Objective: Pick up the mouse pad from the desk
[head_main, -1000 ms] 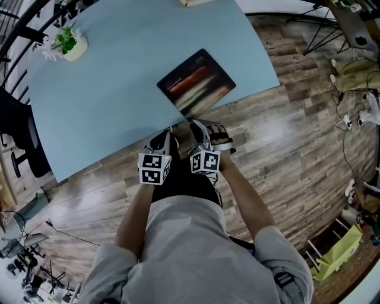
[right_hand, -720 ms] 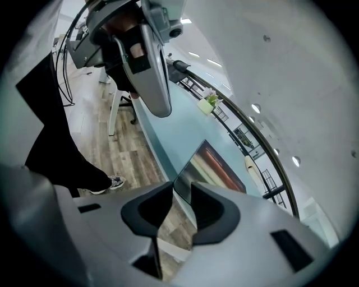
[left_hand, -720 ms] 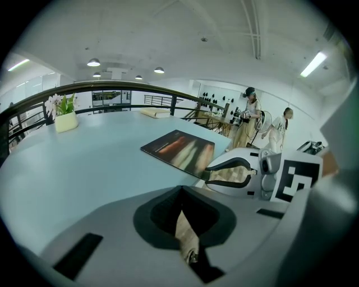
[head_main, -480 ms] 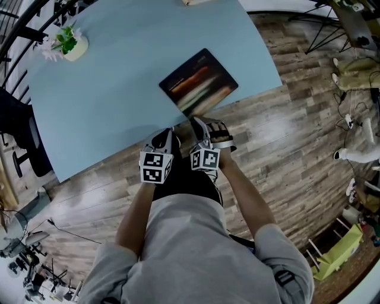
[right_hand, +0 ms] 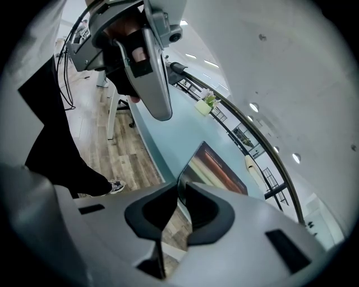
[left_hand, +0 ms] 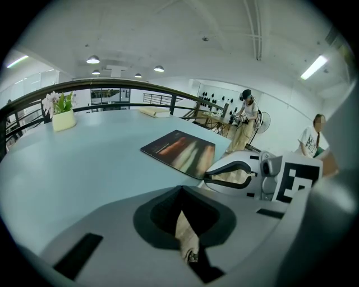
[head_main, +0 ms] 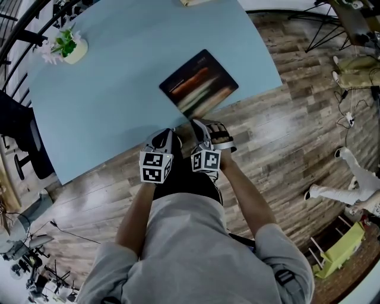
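Note:
A dark mouse pad (head_main: 199, 83) (left_hand: 180, 150) (right_hand: 216, 168) with orange and pale streaks lies on the light blue desk (head_main: 119, 101), its near corner over the front edge. My right gripper (head_main: 197, 124) (right_hand: 178, 207) is at that corner. Its jaws are closing with the pad's corner between them, and a slit of floor still shows beside the pad. My left gripper (head_main: 168, 134) (left_hand: 188, 235) hovers just left of it at the desk's edge, jaws together, holding nothing.
A small flower pot (head_main: 70, 44) (left_hand: 63, 115) stands at the desk's far left. A pale flat thing (head_main: 196, 2) lies at the far edge. A black chair (head_main: 18, 133) stands to the left. A person's legs (head_main: 350, 184) cross the wooden floor at right.
Both grippers have stayed in place at the desk's edge. A person's legs have walked into view on the floor at the right.

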`<state>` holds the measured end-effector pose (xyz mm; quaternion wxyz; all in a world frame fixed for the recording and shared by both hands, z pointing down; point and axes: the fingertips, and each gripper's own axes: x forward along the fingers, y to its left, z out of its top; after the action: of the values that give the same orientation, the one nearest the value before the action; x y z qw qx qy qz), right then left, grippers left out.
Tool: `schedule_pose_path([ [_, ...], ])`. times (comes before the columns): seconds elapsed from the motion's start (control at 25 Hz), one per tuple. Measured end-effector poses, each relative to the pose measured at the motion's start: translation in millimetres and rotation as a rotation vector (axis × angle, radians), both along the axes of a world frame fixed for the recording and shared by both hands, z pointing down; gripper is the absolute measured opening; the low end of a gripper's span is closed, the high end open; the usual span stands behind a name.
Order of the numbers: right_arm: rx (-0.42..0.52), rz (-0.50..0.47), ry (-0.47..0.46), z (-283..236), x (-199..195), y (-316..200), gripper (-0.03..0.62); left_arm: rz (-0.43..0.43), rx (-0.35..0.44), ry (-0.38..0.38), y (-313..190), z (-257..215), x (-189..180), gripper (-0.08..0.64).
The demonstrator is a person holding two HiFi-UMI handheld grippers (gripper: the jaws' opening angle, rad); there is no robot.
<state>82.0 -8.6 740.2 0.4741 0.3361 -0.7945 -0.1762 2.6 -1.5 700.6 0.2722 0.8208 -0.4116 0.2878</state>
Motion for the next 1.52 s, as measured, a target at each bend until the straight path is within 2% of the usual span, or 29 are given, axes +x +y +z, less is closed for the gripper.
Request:
schedule_pose_path([
  [0.4,-0.056,0.027,-0.1,-2,0,-2,0.02,0.021,-0.001,0.0,-10,-2,1,0.012],
  [0.76,-0.243,0.09,-0.314,-14,0,-9,0.017,0.038,0.006,0.016,-28,-6,6,0.012],
  [1.0,-0.347,0.177,-0.433,-28,2,-19,0.017,0.063,0.004,0.034,-47,-10,12,0.012],
  [1.12,-0.363,0.203,-0.448,-36,5,-27,0.017,0.083,0.008,0.047,-56,-14,16,0.012],
  [1.52,-0.382,0.264,-0.408,-54,21,-61,0.017,0.146,0.002,0.094,-93,-26,30,0.012],
])
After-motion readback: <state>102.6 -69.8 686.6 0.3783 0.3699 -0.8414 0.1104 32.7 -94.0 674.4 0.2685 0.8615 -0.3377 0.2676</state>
